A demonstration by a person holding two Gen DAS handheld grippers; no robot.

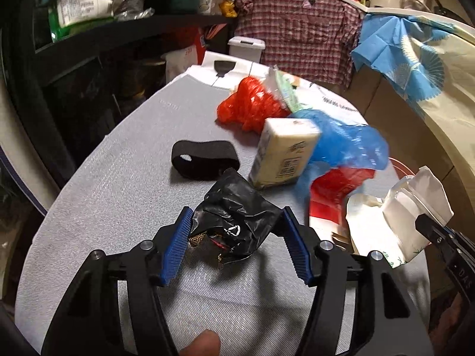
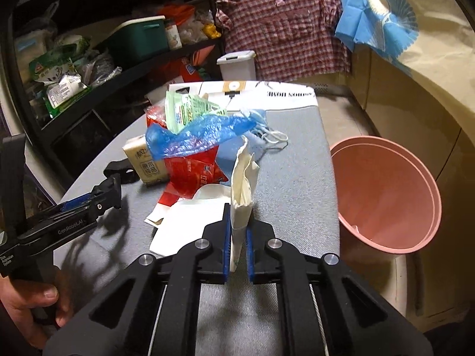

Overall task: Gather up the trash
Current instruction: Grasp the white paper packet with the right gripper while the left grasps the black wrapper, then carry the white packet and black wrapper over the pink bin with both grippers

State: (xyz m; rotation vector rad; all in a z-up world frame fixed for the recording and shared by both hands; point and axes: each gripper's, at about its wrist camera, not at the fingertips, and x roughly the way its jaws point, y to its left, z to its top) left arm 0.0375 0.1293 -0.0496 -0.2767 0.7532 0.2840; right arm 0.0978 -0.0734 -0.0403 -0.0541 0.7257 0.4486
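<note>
Only crumpled black wrapper (image 1: 237,222)

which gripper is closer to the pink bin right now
Right. The right gripper, shut on a white paper bag, sits beside the pink bin off the table's edge. The left gripper is farther across the table, open around a black wrapper.

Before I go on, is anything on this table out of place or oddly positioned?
Yes: the pink bin beside the table is tilted rather than upright, its mouth facing the table. The right gripper pinches a white paper bag; the left gripper straddles a crumpled black wrapper, fingers open.
</note>
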